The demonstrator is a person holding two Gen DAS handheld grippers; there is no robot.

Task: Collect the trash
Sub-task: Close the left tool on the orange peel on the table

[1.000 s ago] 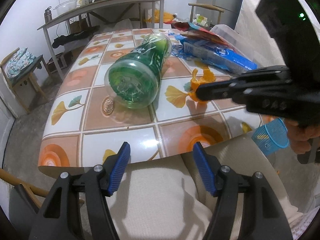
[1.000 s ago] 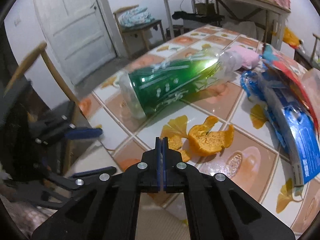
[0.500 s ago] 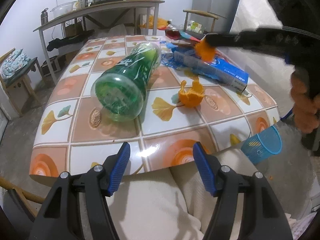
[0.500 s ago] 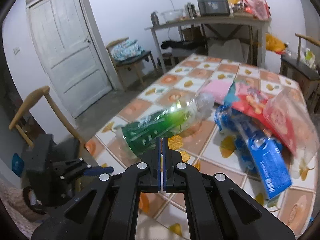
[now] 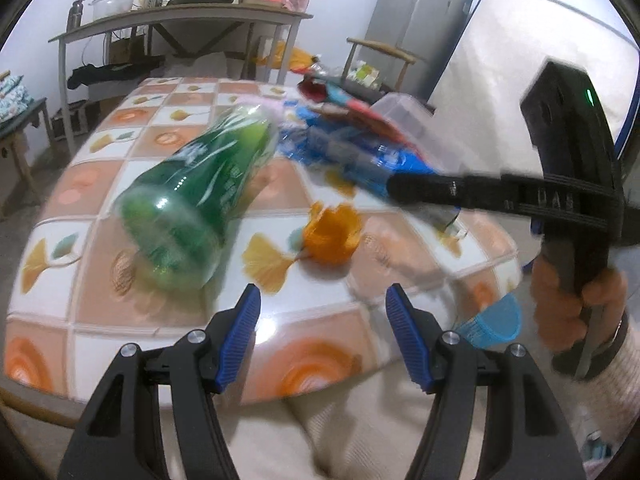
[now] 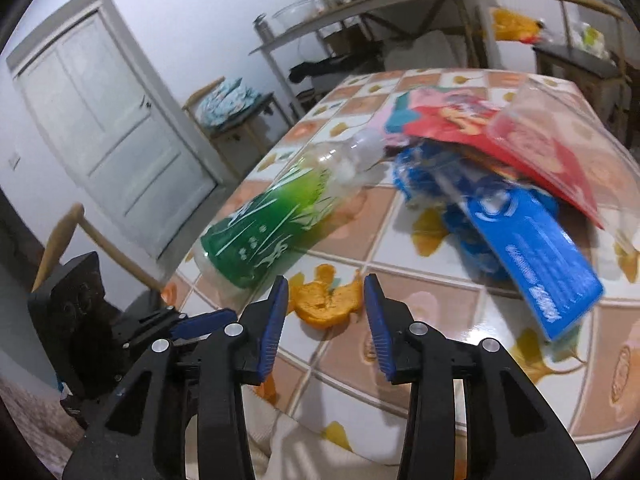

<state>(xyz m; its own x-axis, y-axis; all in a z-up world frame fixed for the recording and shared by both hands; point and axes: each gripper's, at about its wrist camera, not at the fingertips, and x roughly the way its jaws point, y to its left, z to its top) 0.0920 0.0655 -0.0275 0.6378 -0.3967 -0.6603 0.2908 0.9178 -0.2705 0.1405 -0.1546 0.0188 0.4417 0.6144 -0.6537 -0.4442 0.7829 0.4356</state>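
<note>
Green bottle (image 5: pixel 192 204) flat, base nearward

The right gripper (image 6: pixel 325 304) had its jaws pressed together a second ago — they have just been opening and now stand apart with nothing between them. Half a second ago it was raised over the counter (image 6: pixel 432 300); now it sits lower, aimed at the orange peel (image 6: pixel 326 300).
</note>
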